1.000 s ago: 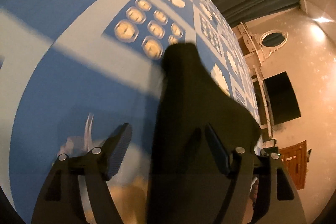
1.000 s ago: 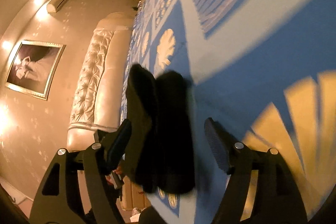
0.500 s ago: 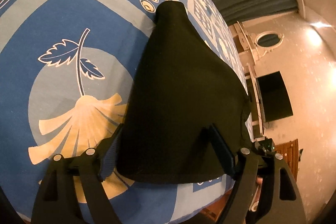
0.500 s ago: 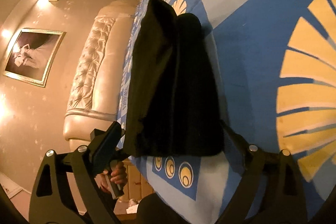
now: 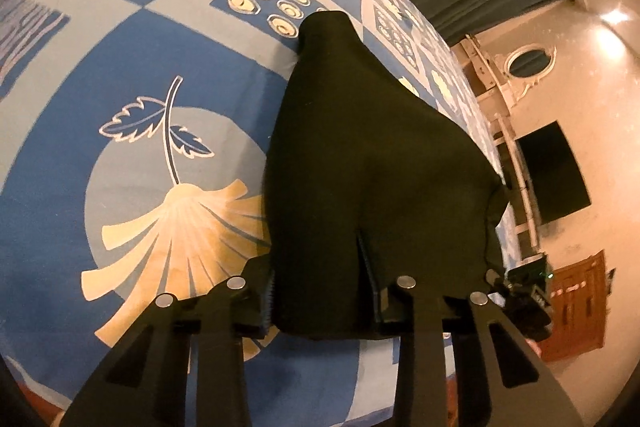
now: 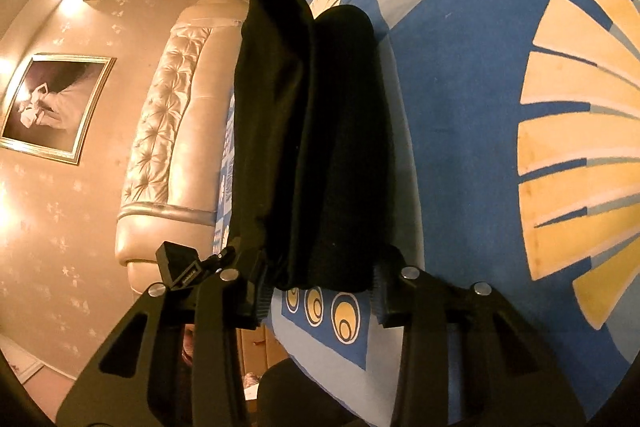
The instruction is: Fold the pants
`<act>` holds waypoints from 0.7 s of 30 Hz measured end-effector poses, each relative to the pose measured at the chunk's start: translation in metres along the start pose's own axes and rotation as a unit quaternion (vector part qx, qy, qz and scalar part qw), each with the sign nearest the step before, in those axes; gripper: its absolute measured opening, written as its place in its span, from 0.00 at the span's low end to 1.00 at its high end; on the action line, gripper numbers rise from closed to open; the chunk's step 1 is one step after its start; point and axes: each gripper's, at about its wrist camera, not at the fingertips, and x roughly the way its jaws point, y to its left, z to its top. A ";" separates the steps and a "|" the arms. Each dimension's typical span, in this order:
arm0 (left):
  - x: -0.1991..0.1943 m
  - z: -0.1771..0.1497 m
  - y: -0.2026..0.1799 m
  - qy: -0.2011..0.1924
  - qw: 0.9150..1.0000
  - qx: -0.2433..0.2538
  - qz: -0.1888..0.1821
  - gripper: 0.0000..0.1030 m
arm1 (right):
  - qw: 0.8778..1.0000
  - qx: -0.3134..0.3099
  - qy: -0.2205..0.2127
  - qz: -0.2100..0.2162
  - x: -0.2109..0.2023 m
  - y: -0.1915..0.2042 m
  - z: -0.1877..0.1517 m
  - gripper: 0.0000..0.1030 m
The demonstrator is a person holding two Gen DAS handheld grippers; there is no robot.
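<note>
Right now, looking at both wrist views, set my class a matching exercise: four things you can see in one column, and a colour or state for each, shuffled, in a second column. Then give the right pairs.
Things:
1. pants
2. bedsheet
3. headboard
4. left tool

Descriptions:
A. cream, button-tufted
B. black, lying folded on the bed
C. blue with pale yellow fan and leaf prints
D. fingers apart, one on each side of the cloth's near edge

Pairs: 1-B, 2-C, 3-A, 4-D
</note>
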 end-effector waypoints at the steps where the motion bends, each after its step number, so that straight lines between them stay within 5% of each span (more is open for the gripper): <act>1: 0.000 0.000 -0.002 -0.002 1.000 0.007 0.006 0.33 | 1.000 -0.001 0.000 0.000 0.000 -0.001 0.001 0.36; 21: -0.003 -0.003 -0.002 0.000 1.000 0.010 0.011 0.32 | 1.000 -0.004 0.002 0.008 -0.006 0.005 0.001 0.35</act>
